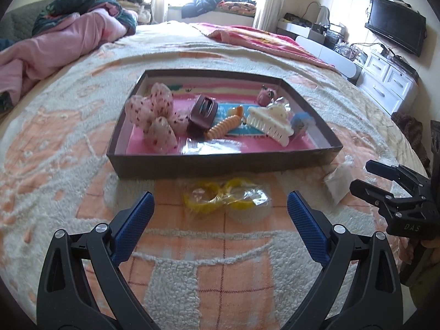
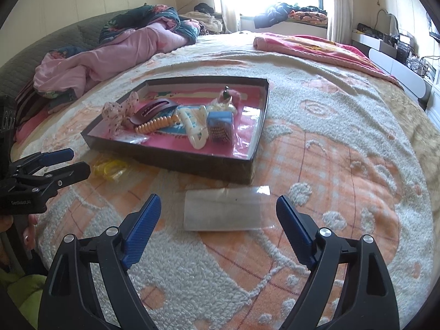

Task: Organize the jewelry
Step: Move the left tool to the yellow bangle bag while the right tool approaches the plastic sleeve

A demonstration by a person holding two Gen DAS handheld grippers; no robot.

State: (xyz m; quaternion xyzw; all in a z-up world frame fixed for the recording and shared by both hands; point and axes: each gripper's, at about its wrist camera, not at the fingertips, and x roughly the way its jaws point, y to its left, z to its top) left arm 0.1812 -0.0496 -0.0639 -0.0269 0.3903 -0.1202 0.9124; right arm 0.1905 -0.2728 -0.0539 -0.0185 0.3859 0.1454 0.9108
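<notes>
- Left wrist view: the left gripper (image 1: 220, 211) hangs low over the fleecy bedspread (image 1: 68, 148) with its blue-padded fingers (image 1: 134, 231) spread wide and nothing between them.
- Just ahead of the fingertips lies a clear packet of yellow bangles (image 1: 224, 198), on the bedspread and just short of the tray's near wall.
- The shallow dark tray (image 1: 220, 162) holds a dotted pink bow (image 1: 154, 115), a brown hair claw (image 1: 202, 115), an orange spiral hair tie (image 1: 224, 125), a cream hair claw (image 1: 272, 122), a small blue item (image 1: 301, 122) and a pink ornament (image 1: 265, 95).
- At the right edge the right gripper (image 1: 368, 176) shows side-on, fingers apart.
- Right wrist view: the right gripper (image 2: 218, 209) is open too, holding nothing; a flat clear plastic sleeve (image 2: 227, 210) lies on the bedspread between its fingertips, near the tray's corner (image 2: 247, 170).
- The left gripper (image 2: 74, 162) appears at the left, jaws parted, near the yellow bangles (image 2: 110, 169).
</notes>
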